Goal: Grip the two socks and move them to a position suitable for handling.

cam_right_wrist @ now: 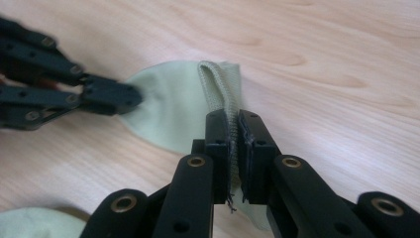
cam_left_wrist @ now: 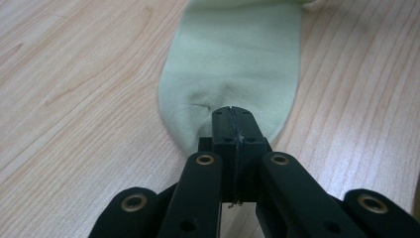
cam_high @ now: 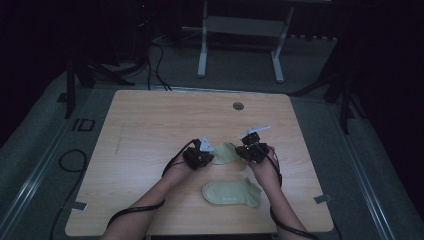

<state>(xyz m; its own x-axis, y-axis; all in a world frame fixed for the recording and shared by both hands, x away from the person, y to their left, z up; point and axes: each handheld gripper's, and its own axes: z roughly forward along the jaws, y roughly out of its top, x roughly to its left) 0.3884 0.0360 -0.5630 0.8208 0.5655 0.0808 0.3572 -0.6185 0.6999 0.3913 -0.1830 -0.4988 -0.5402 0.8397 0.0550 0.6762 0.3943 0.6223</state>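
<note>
Pale green sock (cam_high: 225, 153) lies flat mid-table btwn both tools. Left gripper (cam_left_wrist: 232, 121) is clamped tight on its rounded toe end, right gripper (cam_right_wrist: 234, 130) pinched closed on the ribbed cuff (cam_right_wrist: 218, 84), which stands up folded. 2nd matching sock (cam_high: 231, 193) sits nearer the person on the wooden table (cam_high: 150, 125), untouched.

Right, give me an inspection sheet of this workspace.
Surface: wooden table, with a round grommet near the far edge.
Job's things: far sock held at both ends; near sock lying flat.
Clutter: nothing seen.
Tools: left tool shut on the far sock's toe; right tool shut on its ribbed cuff.
Cables: one trails from each tool; more lie on the floor.
Surroundings: dark room, white frame beyond.
</note>
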